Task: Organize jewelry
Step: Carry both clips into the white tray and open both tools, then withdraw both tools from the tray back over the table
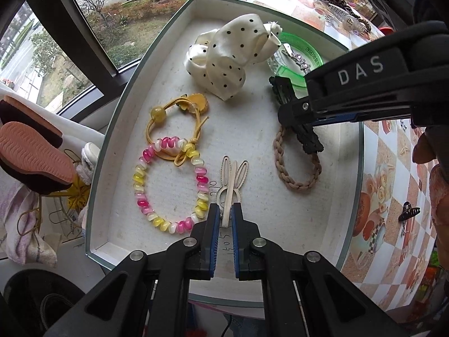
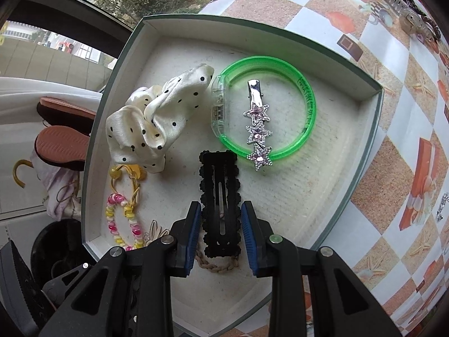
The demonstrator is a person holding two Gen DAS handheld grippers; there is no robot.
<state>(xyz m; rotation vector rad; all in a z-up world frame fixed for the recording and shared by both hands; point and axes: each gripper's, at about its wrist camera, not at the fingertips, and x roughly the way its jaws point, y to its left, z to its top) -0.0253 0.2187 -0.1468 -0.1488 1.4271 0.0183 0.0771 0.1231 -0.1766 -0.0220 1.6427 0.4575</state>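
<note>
The left hand-held gripper point(image 1: 226, 216) was clamped on the foot of the rabbit-shaped clip point(image 1: 232, 181), whose long axis ran straight ahead from its fingers, low over the tray point(image 1: 118, 129). The right hand-held gripper point(image 2: 221, 230), marked "DAS", gripped the black scalloped clip point(image 2: 220, 196) lengthwise above the braided tie point(image 1: 297, 168), just beside the green bangle point(image 2: 306, 129).

One tray point(image 2: 373, 118) holds three hair clips point(image 2: 220, 196), three hair ties point(image 1: 297, 165), one scrunchie point(image 2: 157, 120) and one green bangle point(image 2: 280, 146); two grippers point(image 1: 226, 213) appear.
</note>
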